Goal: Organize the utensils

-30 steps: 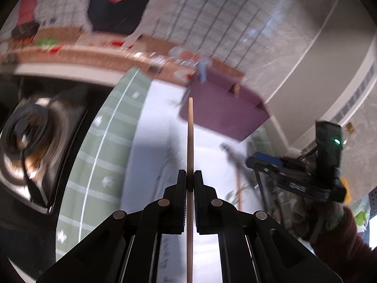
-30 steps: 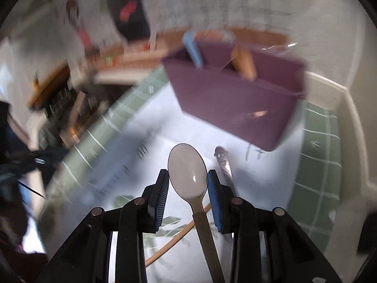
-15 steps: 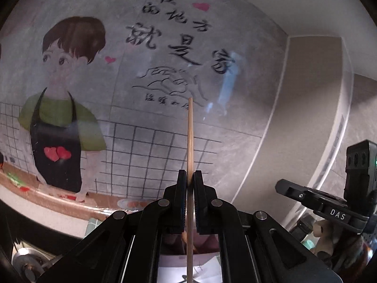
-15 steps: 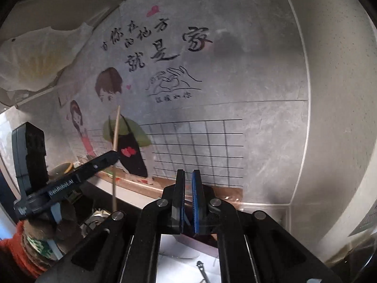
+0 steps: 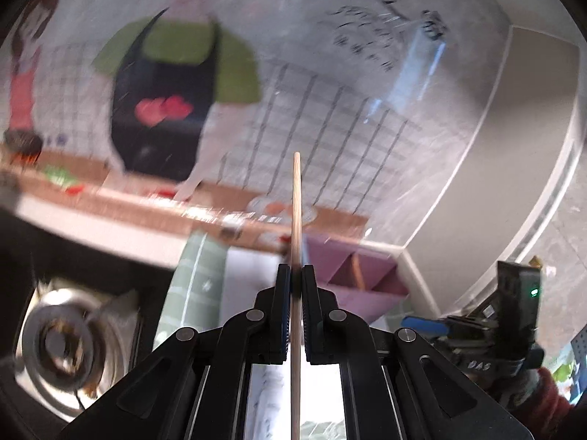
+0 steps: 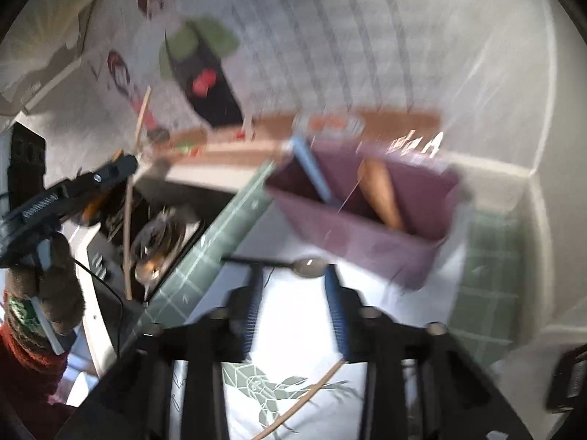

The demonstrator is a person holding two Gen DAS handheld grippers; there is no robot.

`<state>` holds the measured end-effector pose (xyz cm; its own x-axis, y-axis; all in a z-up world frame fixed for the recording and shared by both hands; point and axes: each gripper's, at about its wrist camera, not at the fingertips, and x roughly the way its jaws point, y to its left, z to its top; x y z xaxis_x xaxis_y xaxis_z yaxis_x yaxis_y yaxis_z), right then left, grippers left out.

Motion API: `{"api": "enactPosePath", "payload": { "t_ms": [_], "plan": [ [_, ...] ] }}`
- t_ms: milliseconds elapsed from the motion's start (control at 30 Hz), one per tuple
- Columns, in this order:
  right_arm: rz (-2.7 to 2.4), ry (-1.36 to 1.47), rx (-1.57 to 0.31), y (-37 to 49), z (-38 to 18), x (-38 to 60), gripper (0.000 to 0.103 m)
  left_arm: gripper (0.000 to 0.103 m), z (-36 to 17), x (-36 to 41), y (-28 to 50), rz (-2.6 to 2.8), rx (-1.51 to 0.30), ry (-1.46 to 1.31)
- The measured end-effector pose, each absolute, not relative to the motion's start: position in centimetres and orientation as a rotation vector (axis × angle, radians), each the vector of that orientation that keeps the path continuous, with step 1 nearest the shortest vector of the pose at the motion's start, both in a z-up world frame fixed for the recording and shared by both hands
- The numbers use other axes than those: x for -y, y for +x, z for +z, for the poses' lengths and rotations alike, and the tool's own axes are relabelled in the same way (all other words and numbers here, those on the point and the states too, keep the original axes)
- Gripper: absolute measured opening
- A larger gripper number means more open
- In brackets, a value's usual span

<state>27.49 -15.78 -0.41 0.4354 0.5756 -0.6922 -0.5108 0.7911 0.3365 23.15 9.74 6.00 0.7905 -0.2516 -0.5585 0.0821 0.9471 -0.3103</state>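
Note:
My left gripper (image 5: pixel 296 278) is shut on a thin wooden chopstick (image 5: pixel 295 220) that points forward, above the purple organizer box (image 5: pixel 361 278). The left gripper and its chopstick also show in the right wrist view (image 6: pixel 126 220). My right gripper (image 6: pixel 293 275) is open, with a metal spoon (image 6: pixel 306 267) lying across between its fingertips, blurred. The purple organizer box (image 6: pixel 367 231) holds a blue-handled utensil (image 6: pixel 312 172) and a wooden spoon (image 6: pixel 381 190). Another chopstick (image 6: pixel 304 399) lies on the white mat below.
A white mat (image 6: pixel 308 330) lies over a green grid mat (image 6: pixel 205 256). A gas stove burner (image 5: pixel 62 344) is at the left. The illustrated tiled wall (image 5: pixel 330 73) stands behind the box. The other gripper (image 5: pixel 488 326) shows at the right.
Both cameras tilted back down from the wall toward the counter and box. The right gripper's jaws went from shut to open. The left gripper still holds the chopstick.

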Motion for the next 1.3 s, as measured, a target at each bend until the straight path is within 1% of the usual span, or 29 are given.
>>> {"api": "enactPosePath", "payload": {
  "t_ms": [133, 300, 433, 533, 633, 767, 967, 1067, 1133, 1200, 1233, 1300],
  "plan": [
    [0.733, -0.078, -0.945, 27.8, -3.5, 10.0, 0.035, 0.006, 4.4, -11.4, 21.5, -0.129, -0.670, -0.304],
    [0.814, -0.327, -0.954, 29.0, -6.7, 0.9, 0.035, 0.006, 3.1, -13.3, 19.5, -0.070, -0.696, -0.335],
    [0.839, -0.395, -0.968, 30.8, -8.5, -2.2, 0.034, 0.006, 1.9, -14.6, 17.7, -0.036, -0.729, -0.359],
    [0.841, -0.396, -0.991, 31.9, -9.4, -2.1, 0.034, 0.006, 1.3, -15.2, 16.9, -0.018, -0.736, -0.381],
    [0.834, -0.347, -1.056, 32.2, -10.1, -0.5, 0.034, 0.006, 0.5, -15.6, 16.8, -0.012, -0.747, -0.414],
    [0.831, -0.309, -1.104, 29.5, -10.3, 1.8, 0.035, 0.006, 0.0, -15.3, 17.2, -0.025, -0.767, -0.434],
    [0.878, -0.489, -1.056, 25.5, -10.6, 0.3, 0.035, 0.006, -0.2, -14.8, 17.4, -0.051, -0.784, -0.433],
    [0.886, -0.559, -1.021, 25.4, -10.3, 0.3, 0.033, 0.006, -0.1, -15.0, 16.8, -0.053, -0.784, -0.429],
    [0.858, -0.556, -1.021, 25.9, -10.4, 0.7, 0.033, 0.006, -0.2, -15.2, 16.6, -0.050, -0.785, -0.436],
    [0.811, -0.522, -1.048, 26.6, -10.5, 1.6, 0.023, 0.006, -0.4, -15.3, 16.4, -0.047, -0.786, -0.445],
    [0.781, -0.503, -1.052, 26.7, -10.4, 2.2, 0.020, 0.006, -0.6, -15.3, 16.3, -0.048, -0.788, -0.448],
    [0.748, -0.467, -1.078, 26.8, -10.5, 3.4, 0.017, 0.006, -0.8, -15.0, 16.3, -0.053, -0.794, -0.448]
  ]
}}
